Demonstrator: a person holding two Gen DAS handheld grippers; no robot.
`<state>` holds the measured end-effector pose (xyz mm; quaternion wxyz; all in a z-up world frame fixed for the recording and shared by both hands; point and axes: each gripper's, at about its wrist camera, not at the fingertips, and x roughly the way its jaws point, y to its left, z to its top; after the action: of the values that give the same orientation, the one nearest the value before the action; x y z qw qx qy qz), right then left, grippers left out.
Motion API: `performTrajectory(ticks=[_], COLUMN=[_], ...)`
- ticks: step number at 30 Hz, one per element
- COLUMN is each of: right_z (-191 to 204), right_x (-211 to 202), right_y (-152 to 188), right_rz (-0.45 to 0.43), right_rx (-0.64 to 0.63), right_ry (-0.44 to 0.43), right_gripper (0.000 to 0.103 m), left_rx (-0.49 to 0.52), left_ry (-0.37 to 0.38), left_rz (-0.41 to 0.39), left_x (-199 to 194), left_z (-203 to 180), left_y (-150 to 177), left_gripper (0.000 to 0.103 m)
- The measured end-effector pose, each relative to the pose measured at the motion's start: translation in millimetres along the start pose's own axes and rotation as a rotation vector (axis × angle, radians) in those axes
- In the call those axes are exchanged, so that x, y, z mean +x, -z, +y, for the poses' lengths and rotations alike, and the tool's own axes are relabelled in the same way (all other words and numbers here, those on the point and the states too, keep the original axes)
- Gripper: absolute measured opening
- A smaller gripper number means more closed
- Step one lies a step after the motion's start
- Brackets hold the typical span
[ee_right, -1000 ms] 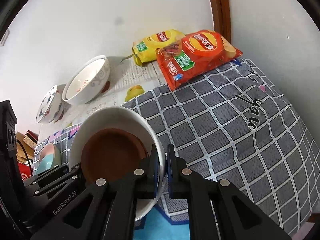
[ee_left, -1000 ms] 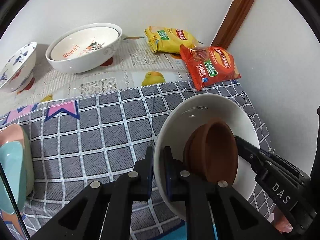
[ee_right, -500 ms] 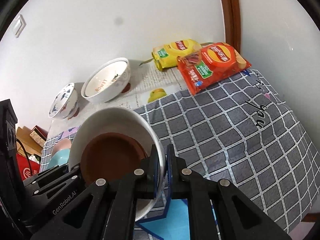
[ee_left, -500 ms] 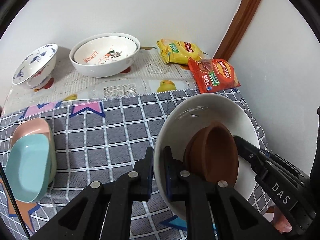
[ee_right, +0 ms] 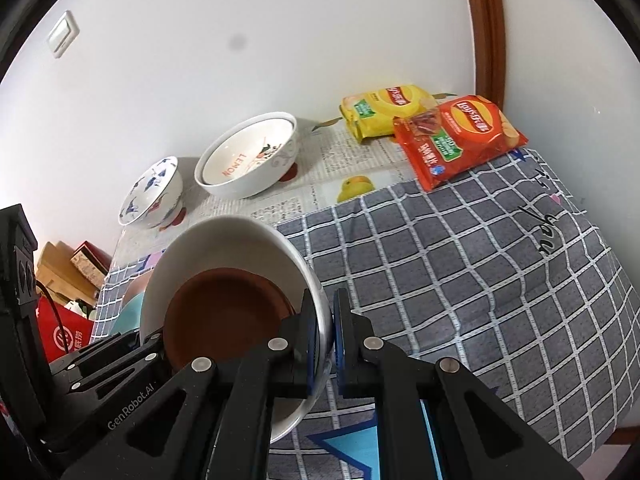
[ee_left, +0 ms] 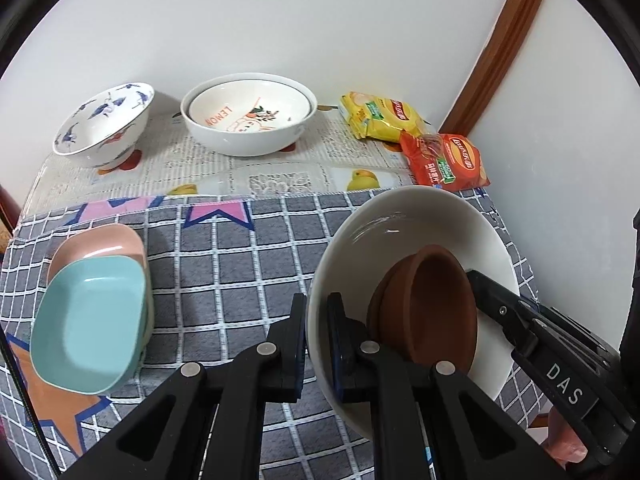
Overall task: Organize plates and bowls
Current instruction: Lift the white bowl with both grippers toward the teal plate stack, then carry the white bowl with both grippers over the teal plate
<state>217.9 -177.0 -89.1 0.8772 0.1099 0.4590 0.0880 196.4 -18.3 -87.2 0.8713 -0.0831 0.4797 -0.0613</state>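
While each claw, left claw [ee_left: 317, 344] and right claw [ee_right: 327, 338], clamps an opposite rim of the white bowl [ee_left: 404, 224], you keep it level so the brown dish [ee_left: 436, 304] stays nested.

A plain white wall [ee_right: 200, 32] is standing at the far side, carrying a light switch [ee_right: 63, 35] at upper left; a brown wooden door frame [ee_right: 486, 28] is rising at right.
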Motion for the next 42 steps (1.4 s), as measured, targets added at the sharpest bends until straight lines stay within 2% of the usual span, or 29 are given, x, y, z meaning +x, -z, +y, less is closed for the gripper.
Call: performTrajectory(ticks=[42], right_z=[100], right_x=[30], right_y=[14], right_rz=[0.034], right_rx=[-0.092], right_ry=[-0.084], right_gripper=[0.008], left_rx=[-0.112], left_ry=[-0.064], left_rz=[-0.023], left_x=[-30], left_z=[105], left_y=[7], left_gripper=[0.010])
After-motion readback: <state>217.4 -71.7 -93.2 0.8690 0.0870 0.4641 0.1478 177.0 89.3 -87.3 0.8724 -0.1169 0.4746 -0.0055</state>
